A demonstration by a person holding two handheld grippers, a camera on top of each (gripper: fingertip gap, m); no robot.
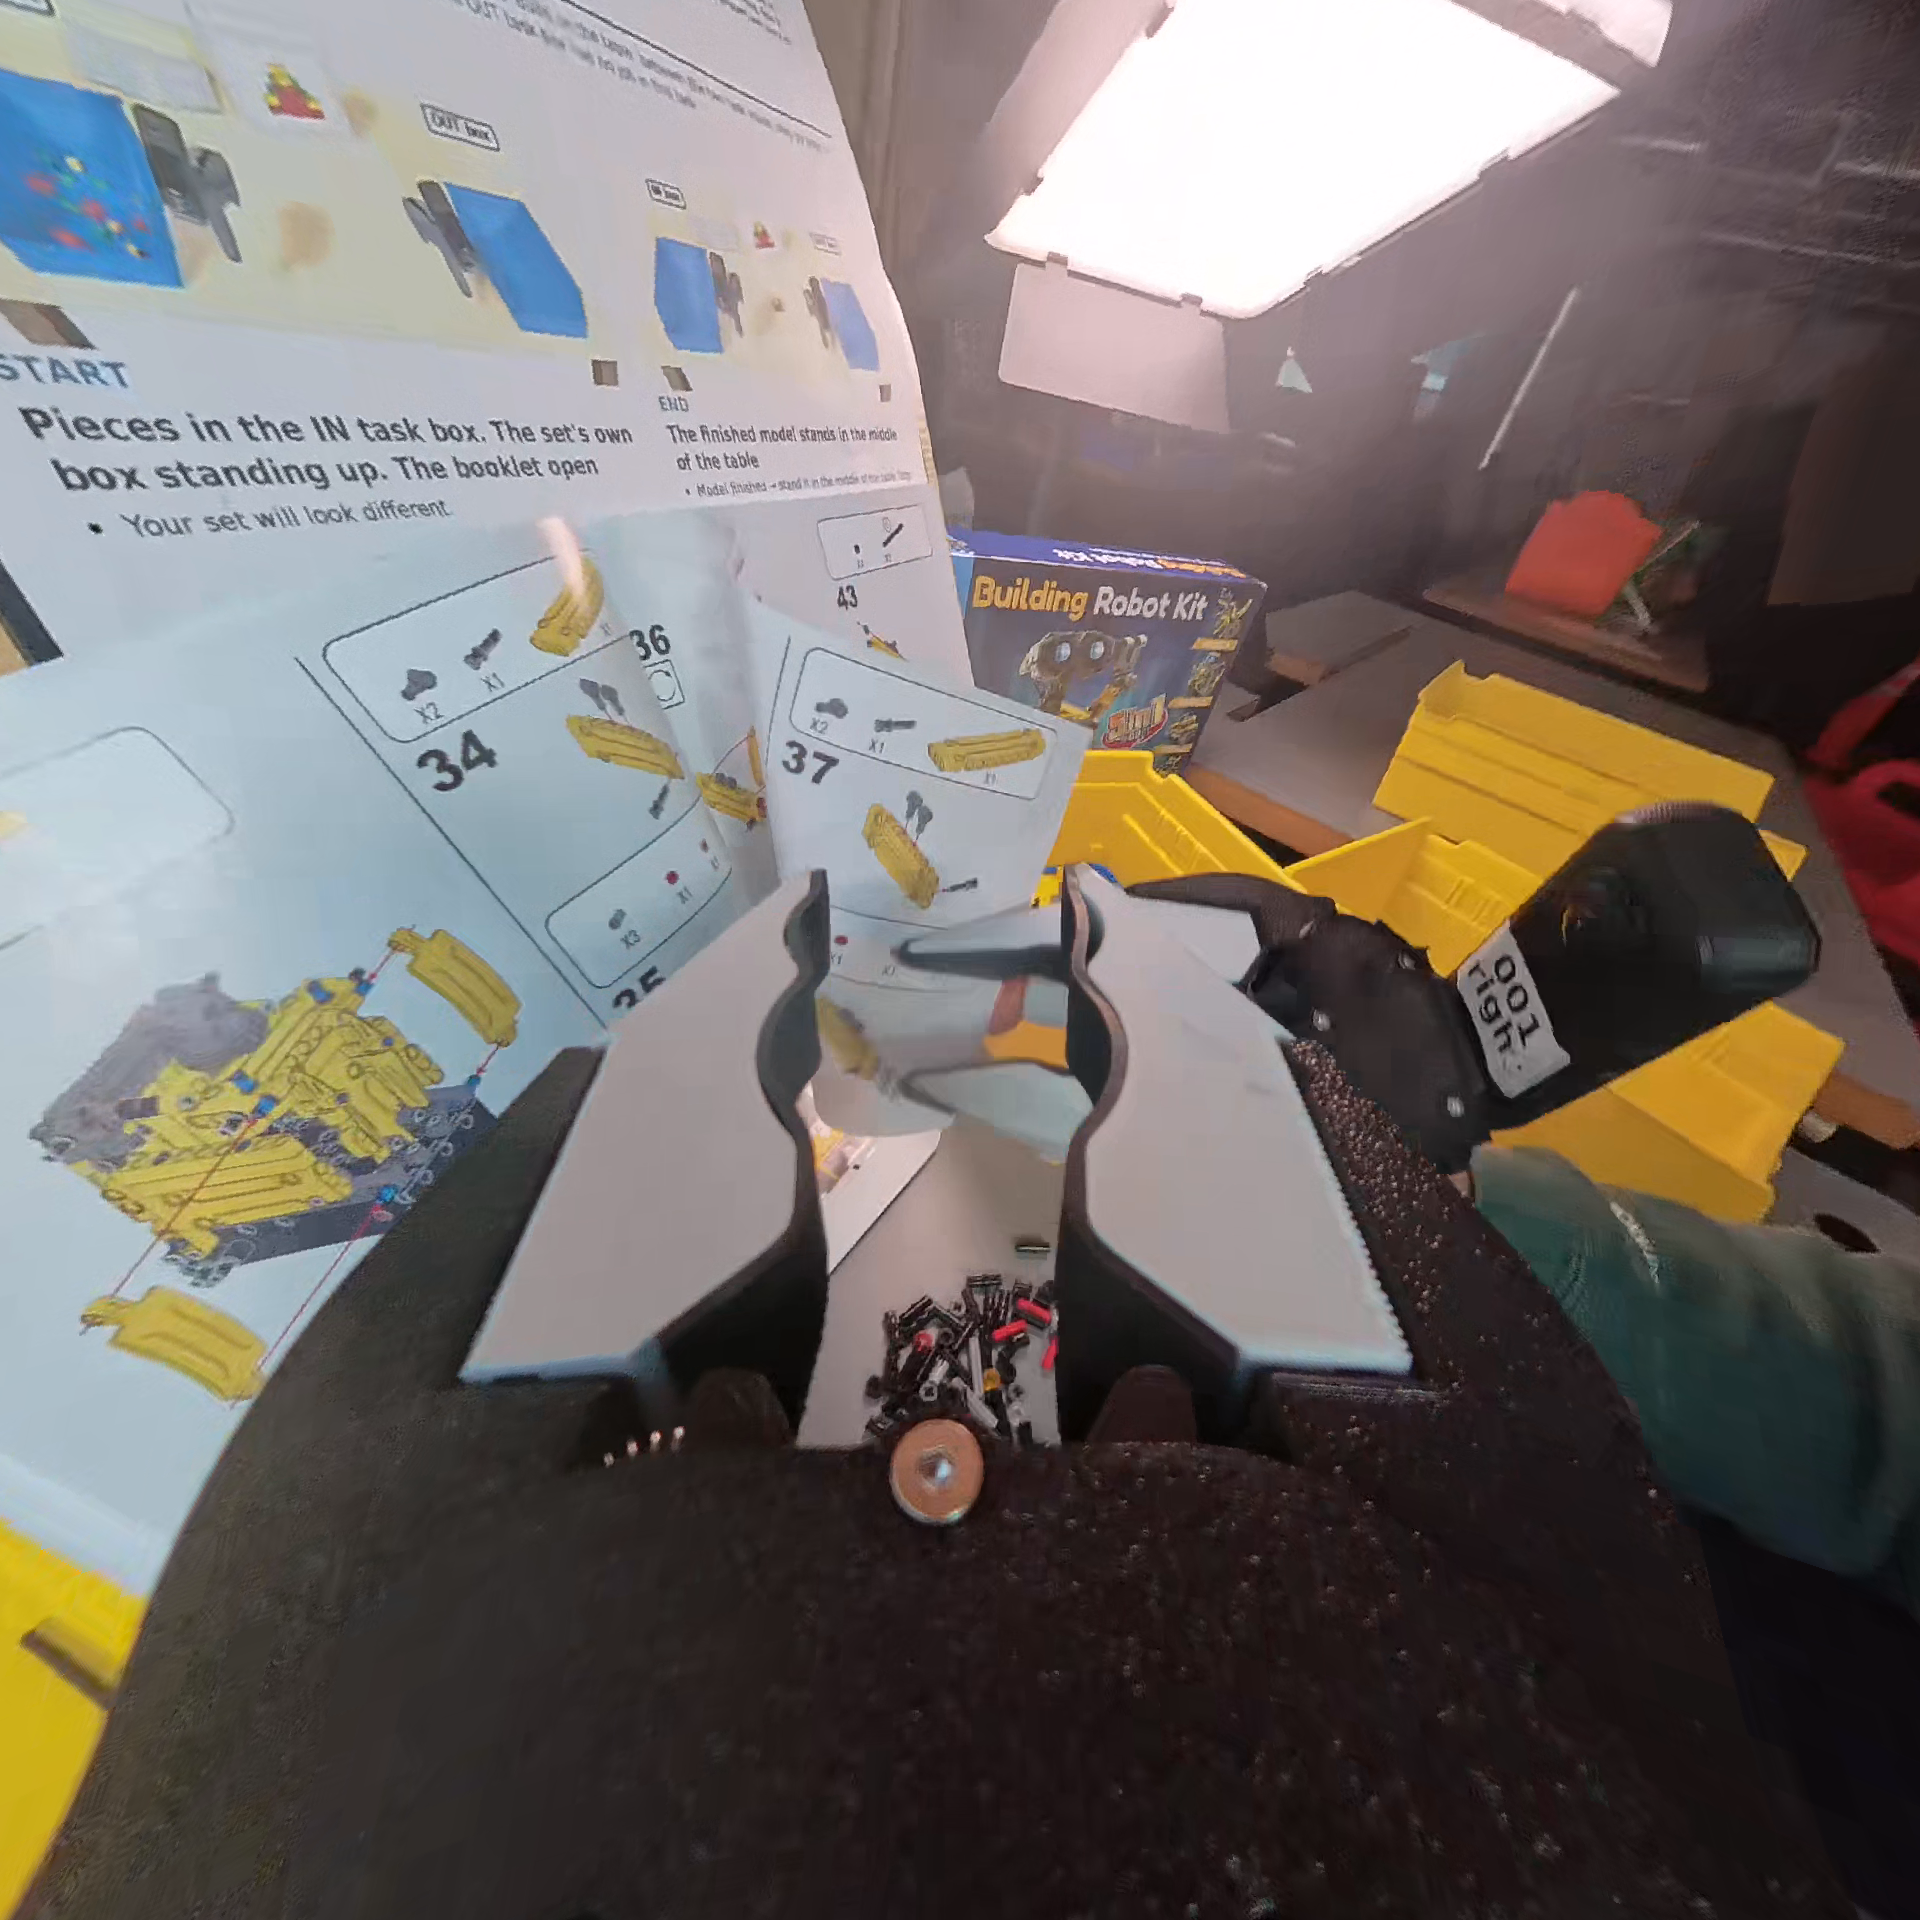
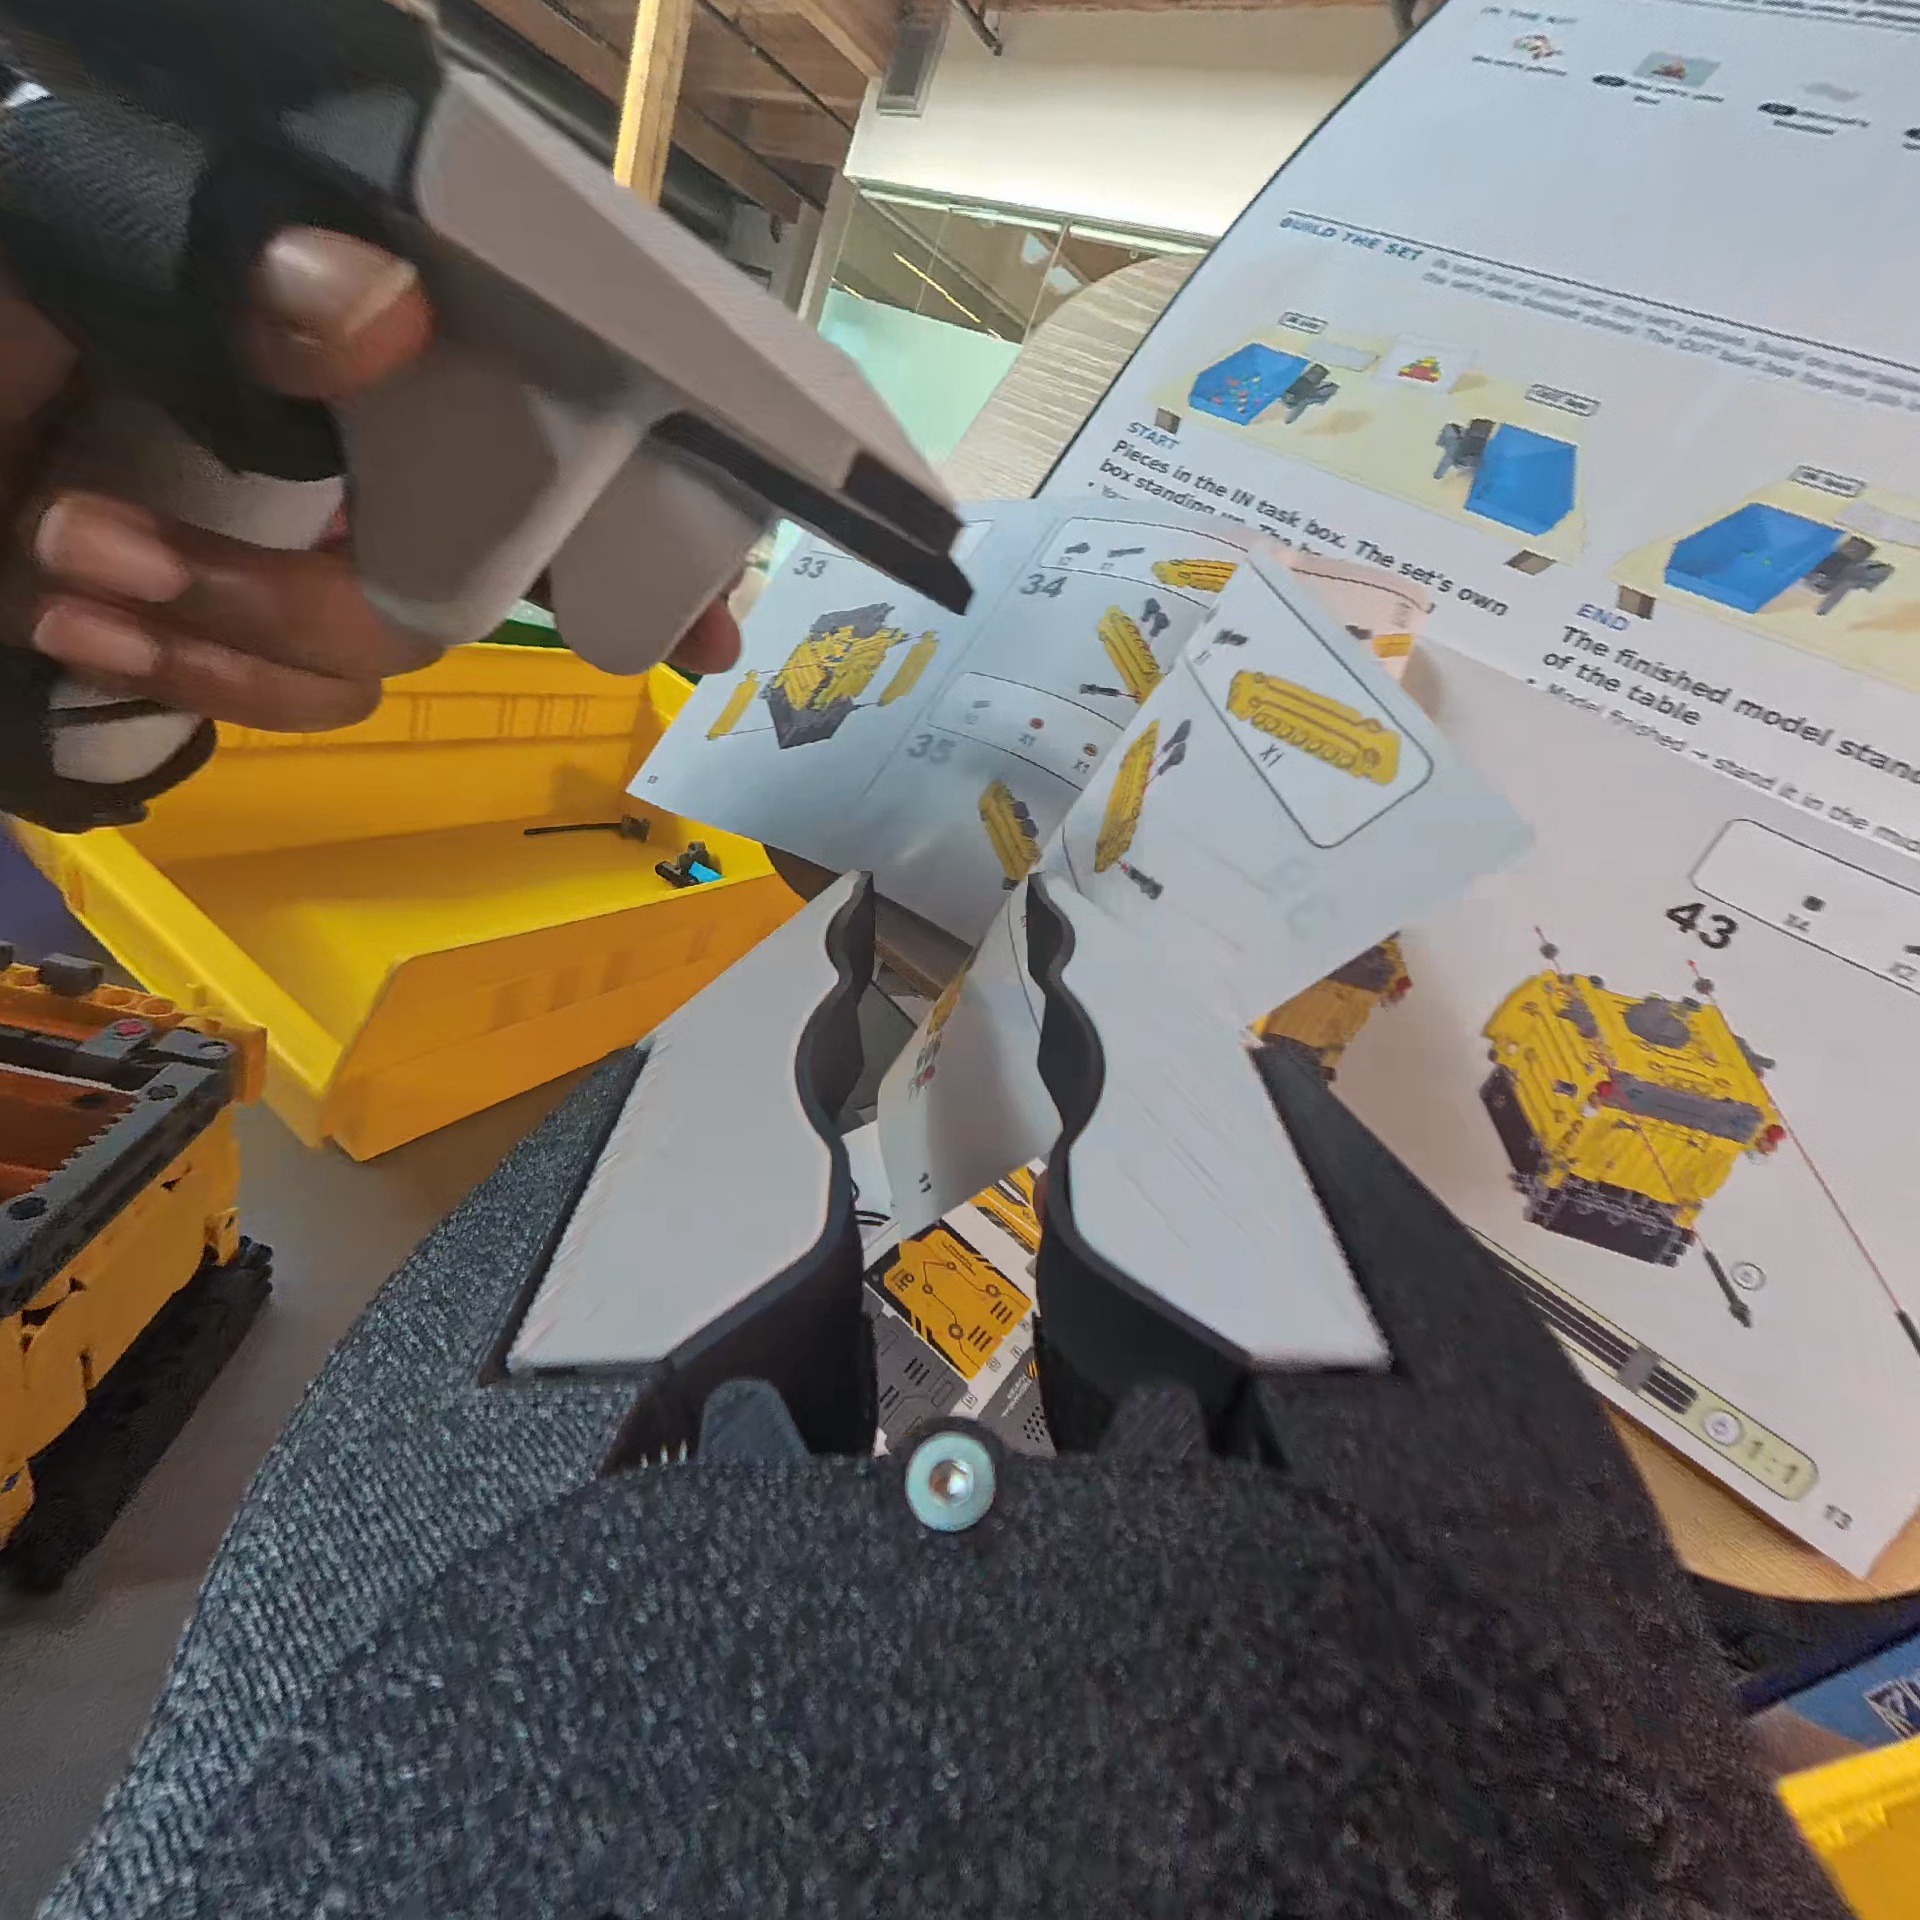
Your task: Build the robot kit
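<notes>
The released right claw [image 2: 948,888] straddles a leaf of the pale printed paper booklet [image 2: 1278,790] at 12 o'clock, with the left claw [image 1: 945,888] likewise released nearby.

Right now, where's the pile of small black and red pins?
Left wrist view: the pin pile lies on the grey table low between the left gripper fingers, below the booklet page.

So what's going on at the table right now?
A person works both handheld grippers around an open instruction booklet. The right gripper has a loose page lifted between its open fingers; whether it pinches the page is unclear. The left gripper hovers open over a pile of small pins. A half-built yellow model and yellow bins sit nearby.
</notes>
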